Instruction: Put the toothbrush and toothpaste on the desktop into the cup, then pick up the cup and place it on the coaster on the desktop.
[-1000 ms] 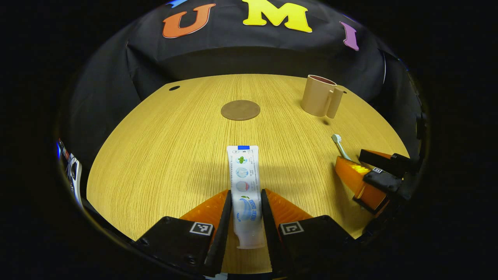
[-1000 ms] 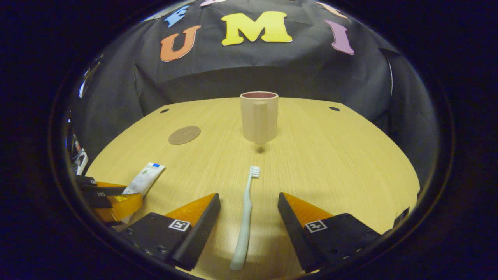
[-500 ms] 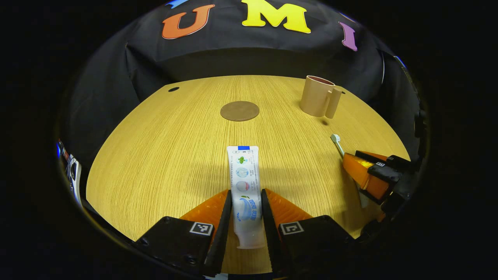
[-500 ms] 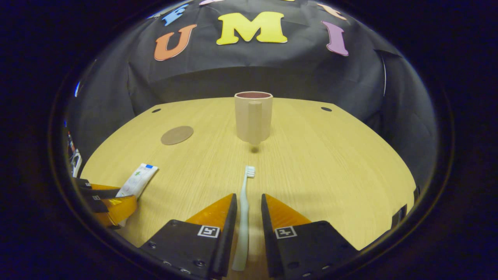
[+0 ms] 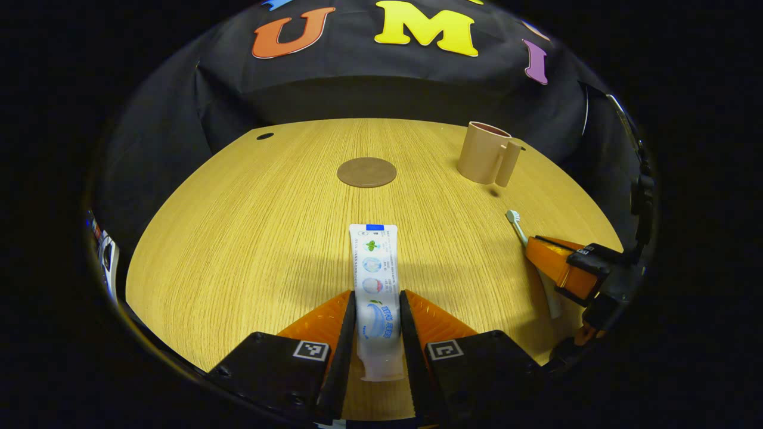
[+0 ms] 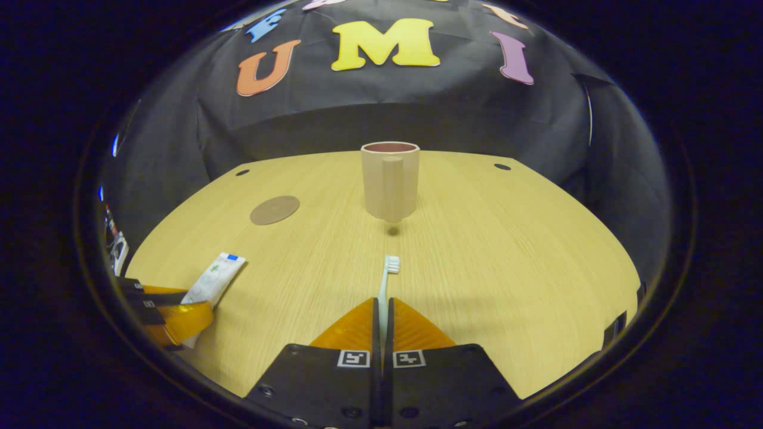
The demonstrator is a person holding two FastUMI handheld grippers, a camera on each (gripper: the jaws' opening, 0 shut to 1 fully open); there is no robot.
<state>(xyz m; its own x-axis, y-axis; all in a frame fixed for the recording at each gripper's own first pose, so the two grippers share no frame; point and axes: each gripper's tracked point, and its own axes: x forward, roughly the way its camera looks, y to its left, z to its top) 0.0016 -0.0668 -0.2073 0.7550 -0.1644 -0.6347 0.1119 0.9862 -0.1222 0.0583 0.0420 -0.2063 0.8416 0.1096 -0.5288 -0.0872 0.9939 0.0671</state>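
A white toothpaste tube lies lengthwise on the wooden desk, and my left gripper is shut on its lower half. The tube and that gripper also appear at the far left of the right gripper view. My right gripper is shut on the handle of a pale toothbrush, whose bristle head points toward the cup. The toothbrush and right gripper sit at the right in the left gripper view. A beige cup stands upright, handle facing the right gripper. A round brown coaster lies flat.
The wooden desk has a curved front edge and small holes near its back corners. Black cloth hangs behind it. Some equipment sits past the desk's left edge.
My right gripper has closed from wide open onto the toothbrush handle. My left gripper stays shut on the toothpaste tube, barely moved.
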